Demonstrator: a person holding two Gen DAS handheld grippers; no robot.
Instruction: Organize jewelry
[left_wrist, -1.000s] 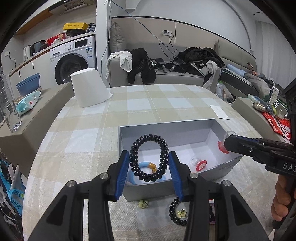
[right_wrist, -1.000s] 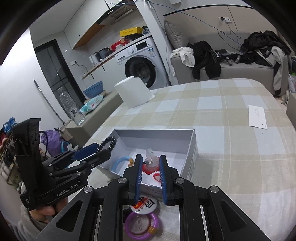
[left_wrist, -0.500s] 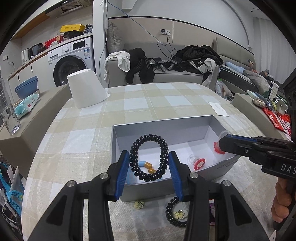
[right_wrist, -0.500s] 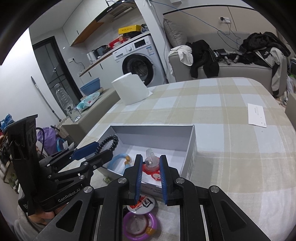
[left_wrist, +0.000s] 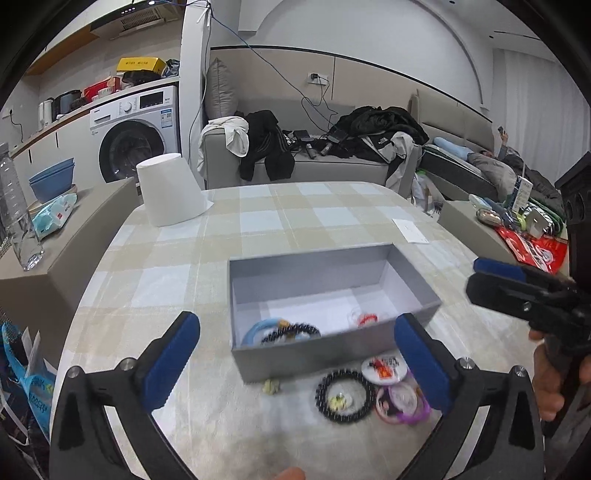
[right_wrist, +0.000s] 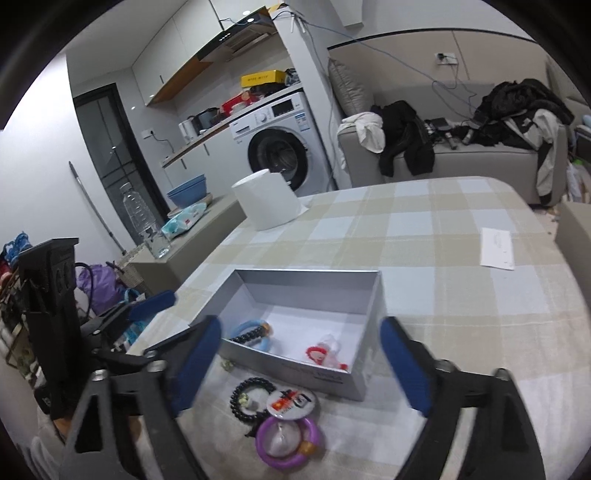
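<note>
Hovering over the near edge of the box (left_wrist: 332, 354), the left gripper (left_wrist: 295, 347) has its jaws spread wide w/ nothing between them; they have just been opening. The black bead bracelet (left_wrist: 291, 330) it carried now lies in the box's near-left corner, draped over the blue ring (left_wrist: 255, 330).

Risks, left to right:
- Small charm (left_wrist: 271, 386) sits on the cloth just beside the box's near wall; a wide claw coming in low could bump the box or flick the charm off the table.
- Second bead bracelet (left_wrist: 343, 395), badge (left_wrist: 384, 367) and purple ring (left_wrist: 404, 400) lie touching or overlapping in front of the box, so a grab at one may drag another along.
- Right gripper (right_wrist: 301, 365) is likewise spread & empty, just opened. Both claws work the same near-side pile, so they could clash.
- Red piece (right_wrist: 317, 354) lies near the box's right wall w/ a clear bit beside it; more drops on top could tangle things.

Vs. a second ago: the bracelet was clamped between the left pads above the box, & the right pads were pinched on the red piece. Both are let go and rest inside.
</note>
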